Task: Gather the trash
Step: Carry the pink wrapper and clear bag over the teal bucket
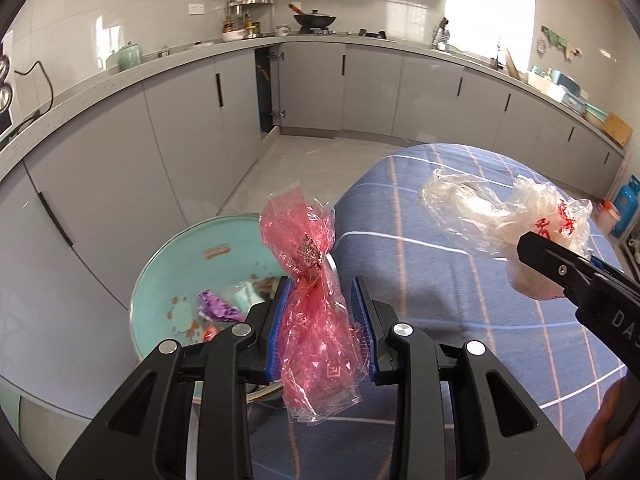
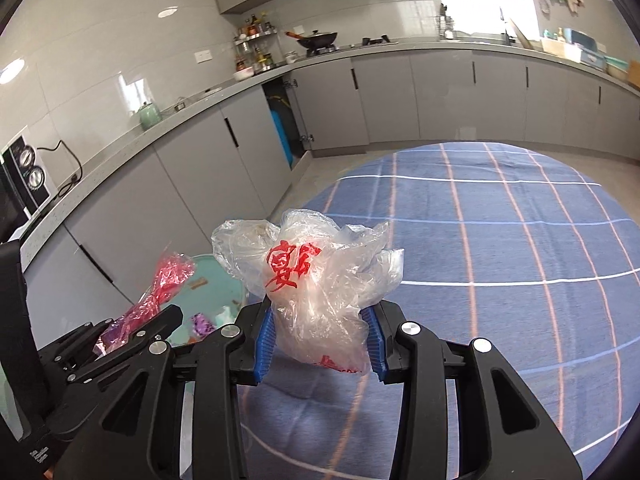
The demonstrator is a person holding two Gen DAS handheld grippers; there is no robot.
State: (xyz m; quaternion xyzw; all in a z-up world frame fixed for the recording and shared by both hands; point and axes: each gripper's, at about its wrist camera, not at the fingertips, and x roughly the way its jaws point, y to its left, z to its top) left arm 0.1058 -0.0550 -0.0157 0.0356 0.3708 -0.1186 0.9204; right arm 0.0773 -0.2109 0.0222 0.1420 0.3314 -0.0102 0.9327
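Left hand-held gripper (image 1: pixel 323 322) over bin (image 1: pixel 168 264), clamping wrapper (image 1: pixel 310 292).

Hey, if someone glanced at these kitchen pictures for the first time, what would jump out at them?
The red plastic wrapper between the pads of the left hand-held gripper, above the teal trash bin. Next, the crumpled clear bag with red characters pinched in the right hand-held gripper, over the blue plaid tablecloth.

"DA" showing on right tool (image 1: pixel 532 258) body; red characters on clear bag (image 2: pixel 320 280) reading unclear; QR-like code on pink wrapper (image 1: pixel 310 280).
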